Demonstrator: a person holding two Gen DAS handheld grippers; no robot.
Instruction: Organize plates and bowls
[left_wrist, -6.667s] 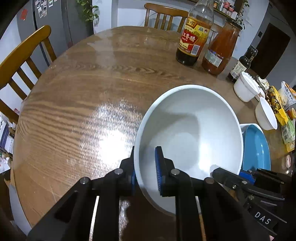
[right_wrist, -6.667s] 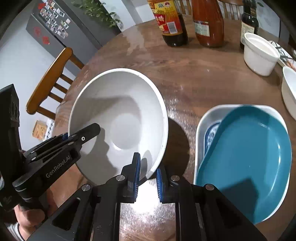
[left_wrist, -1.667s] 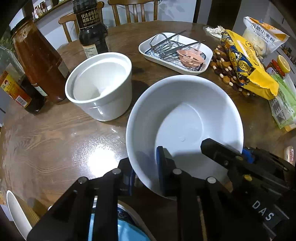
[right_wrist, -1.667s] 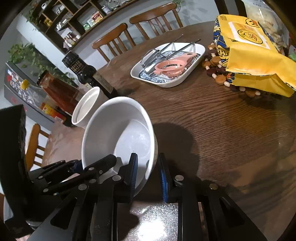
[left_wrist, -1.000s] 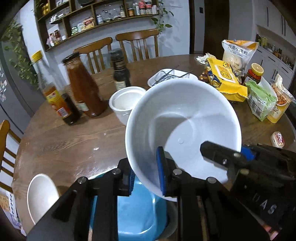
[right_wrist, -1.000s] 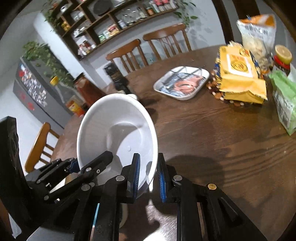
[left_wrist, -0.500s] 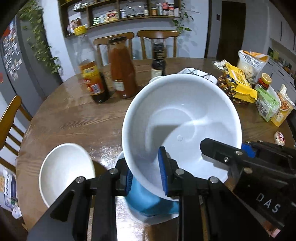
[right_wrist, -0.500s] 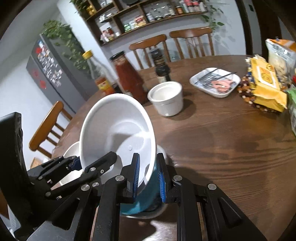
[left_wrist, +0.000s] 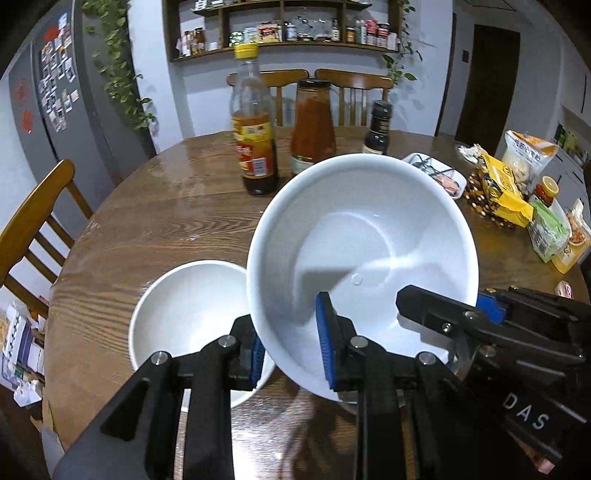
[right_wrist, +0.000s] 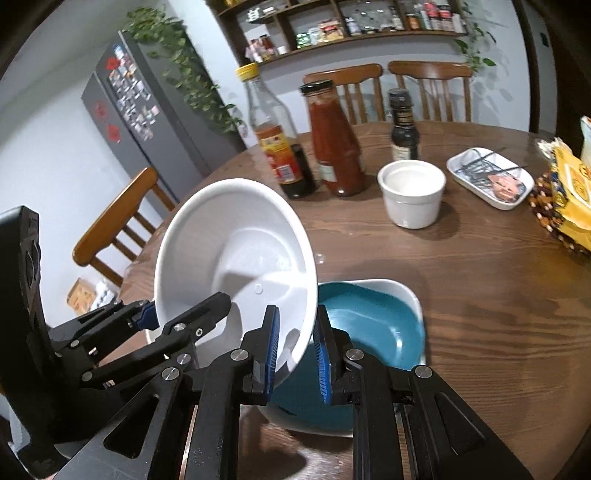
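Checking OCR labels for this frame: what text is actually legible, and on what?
"DAS": white letters on the right gripper body, seen from the left wrist view.
Yellow-capped bottle label: print too blurred to read.
Red sauce jar label: too small to read.
Dark bottle label: unreadable.
Yellow snack bag and the other packets: printing not legible.
Fridge magnets and red signs: too small.
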